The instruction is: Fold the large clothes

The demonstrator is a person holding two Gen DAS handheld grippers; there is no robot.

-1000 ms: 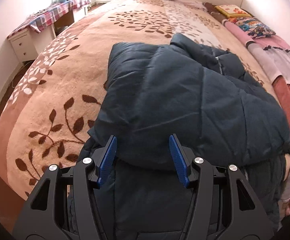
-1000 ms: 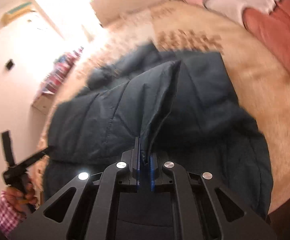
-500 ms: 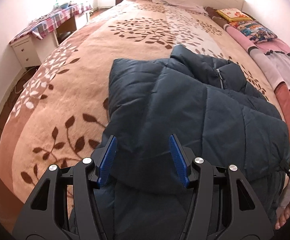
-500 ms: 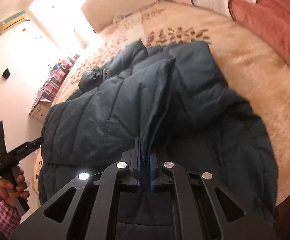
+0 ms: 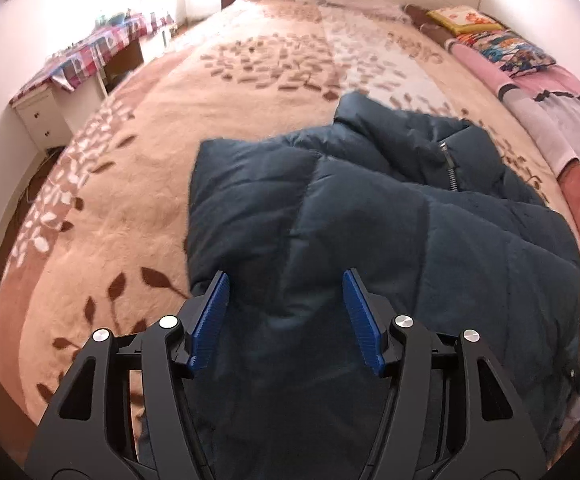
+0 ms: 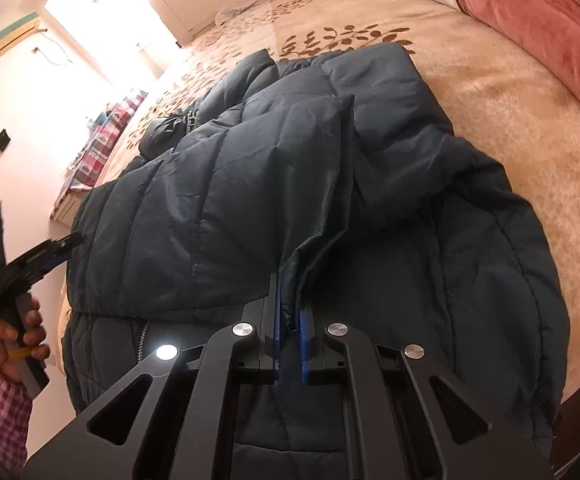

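Navy puffer jacket (image 6: 369,208) spread on the blanket-covered bed (image 5: 138,216), half folded; right claw (image 6: 290,328) clamped on a folded jacket edge, left claw (image 5: 286,316) freshly widened above the padding, gripping nothing. Best finished, by appearances: edge laid flat and square, grip released only once settled, trapped air pressed out afterwards.

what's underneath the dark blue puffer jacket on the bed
The jacket lies on a beige blanket with a brown leaf pattern, which shows all around it. Whatever sits directly beneath the jacket's folded layers is covered.
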